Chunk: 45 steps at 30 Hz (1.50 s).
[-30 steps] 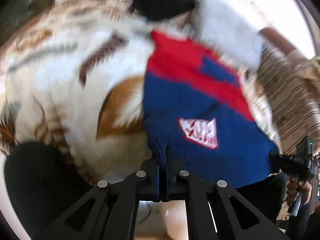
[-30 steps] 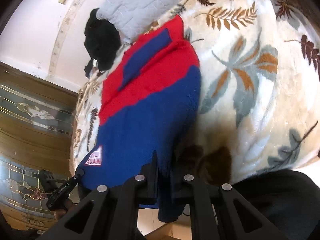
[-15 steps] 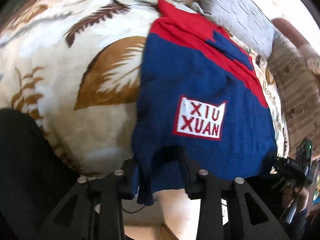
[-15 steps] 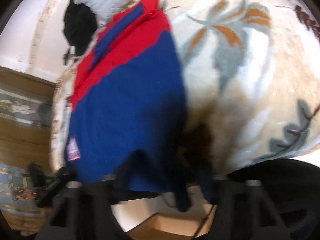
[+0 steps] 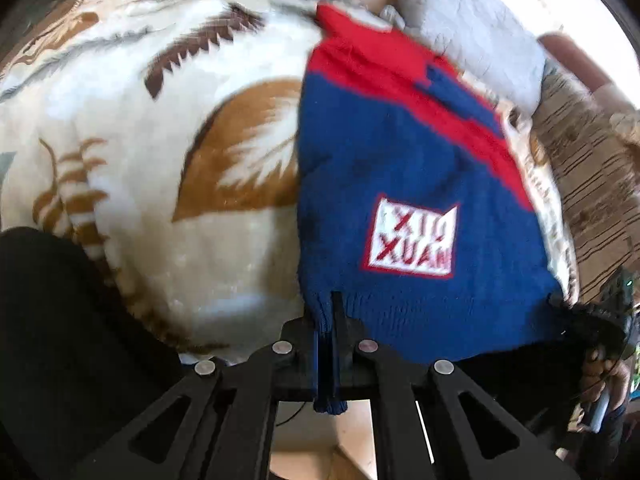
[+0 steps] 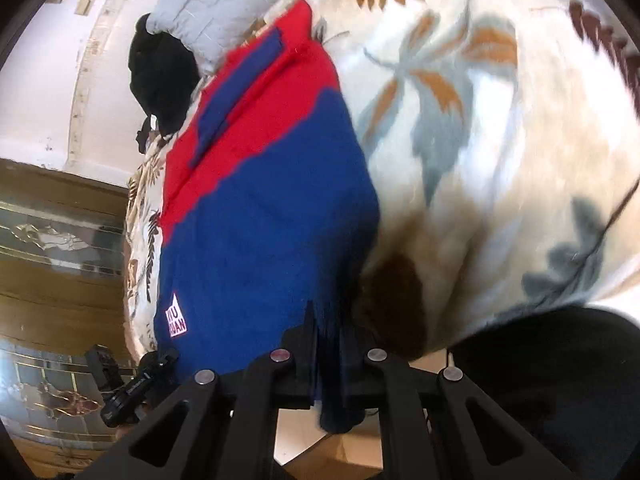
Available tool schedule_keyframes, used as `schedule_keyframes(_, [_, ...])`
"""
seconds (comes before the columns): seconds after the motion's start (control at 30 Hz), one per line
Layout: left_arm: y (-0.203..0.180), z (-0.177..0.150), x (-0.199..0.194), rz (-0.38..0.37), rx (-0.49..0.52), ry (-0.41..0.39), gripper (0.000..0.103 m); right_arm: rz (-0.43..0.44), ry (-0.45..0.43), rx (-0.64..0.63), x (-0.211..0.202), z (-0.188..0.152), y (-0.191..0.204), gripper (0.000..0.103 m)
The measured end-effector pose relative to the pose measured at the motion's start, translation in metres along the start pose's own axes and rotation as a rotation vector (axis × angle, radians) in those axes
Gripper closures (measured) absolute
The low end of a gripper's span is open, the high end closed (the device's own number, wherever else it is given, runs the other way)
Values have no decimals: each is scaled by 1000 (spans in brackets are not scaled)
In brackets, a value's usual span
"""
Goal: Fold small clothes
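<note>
Half a second ago both tools gaped; now our left tool (image 5: 331, 320) and right tool (image 6: 328, 336) pinch the hem corners of the blue-and-red sweater (image 5: 400, 168). It lies flat at the near edge of the leaf-print bed (image 5: 160, 120), hem overhanging, bare blanket either side.

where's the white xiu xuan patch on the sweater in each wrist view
Left wrist: the patch sits right of centre on the blue part of the sweater, above and right of the left gripper.
Right wrist: the patch is small, at lower left on the sweater's edge, left of the right gripper.
Shared landmark: the grey pillow beyond the red collar end.
</note>
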<state>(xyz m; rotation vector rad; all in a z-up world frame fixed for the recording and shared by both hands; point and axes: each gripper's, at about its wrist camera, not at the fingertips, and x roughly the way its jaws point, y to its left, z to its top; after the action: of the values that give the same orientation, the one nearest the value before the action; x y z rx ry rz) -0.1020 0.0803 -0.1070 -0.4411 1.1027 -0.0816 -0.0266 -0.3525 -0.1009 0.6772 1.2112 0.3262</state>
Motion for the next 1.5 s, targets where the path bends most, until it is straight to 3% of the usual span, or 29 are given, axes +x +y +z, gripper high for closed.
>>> schedule_keyframes(0.1, [-8, 9, -19, -13, 19, -76, 99, -8, -8, -32, -3, 10, 7, 94])
schedule_keyframes(0.23, [-1, 14, 20, 6, -6, 127, 99, -9, 95, -26, 14, 25, 2, 94])
schedule_keyframes(0.27, [-3, 21, 16, -2, 11, 122, 99, 13, 90, -34, 12, 35, 10, 94])
schedule_keyframes(0.4, [-36, 97, -31, -49, 105, -86, 99, 133, -26, -93, -15, 98, 51, 94])
schedule_keyframes(0.5, [-63, 185, -41, -82, 129, -246, 98, 202, -227, -98, -33, 178, 81, 95])
schedule_keyframes(0.57, [-79, 246, -21, -31, 128, -333, 95, 234, -383, -35, -32, 234, 77, 91])
schedule_keyframes(0.6, [-78, 260, -9, -11, 144, -337, 71, 225, -403, -18, -19, 258, 73, 81])
schedule_keyframes(0.63, [-79, 281, 16, 55, 137, -325, 32, 186, -382, -18, -5, 272, 71, 38])
schedule_keyframes(0.67, [-72, 289, 36, 143, 91, -307, 17, 103, -376, 11, 8, 279, 63, 13])
schedule_keyframes(0.7, [-62, 292, 52, 191, 55, -282, 11, 44, -393, 46, 16, 274, 52, 13])
schedule_keyframes(0.77, [-39, 280, 71, 228, 7, -238, 12, 72, -346, 68, 24, 248, 36, 14])
schedule_keyframes(0.83, [-21, 256, 62, 216, -22, -270, 12, 67, -338, 10, 24, 208, 37, 14])
schedule_keyframes(0.93, [6, 209, 42, 177, -69, -309, 12, 106, -247, -26, 33, 147, 40, 14])
schedule_keyframes(1.03, [5, 175, 43, 75, -111, -250, 12, 124, -166, 18, 54, 130, 33, 14])
schedule_keyframes(1.1, [-3, 165, 55, 24, -109, -197, 12, 122, -163, 62, 75, 138, 34, 14])
schedule_keyframes(1.17, [-15, 168, 77, 41, -102, -173, 12, 111, -216, 150, 86, 150, 29, 14])
schedule_keyframes(1.23, [-23, 181, 94, 125, -117, -187, 12, 103, -275, 196, 87, 157, 31, 15])
schedule_keyframes(1.27, [-26, 188, 96, 143, -121, -207, 13, 112, -296, 241, 88, 160, 30, 22])
schedule_keyframes(1.3, [-27, 195, 98, 149, -126, -210, 44, 115, -306, 258, 92, 165, 29, 31])
schedule_keyframes(1.33, [-28, 203, 104, 167, -131, -183, 79, 76, -313, 258, 97, 171, 27, 75])
schedule_keyframes(1.37, [-26, 212, 110, 163, -156, -148, 80, 49, -292, 283, 103, 176, 22, 93])
schedule_keyframes(1.43, [-32, 219, 101, 165, -152, -142, 86, 44, -280, 278, 100, 180, 25, 93])
schedule_keyframes(1.5, [-44, 217, 75, 150, -88, -201, 90, 45, -324, 179, 70, 176, 52, 94])
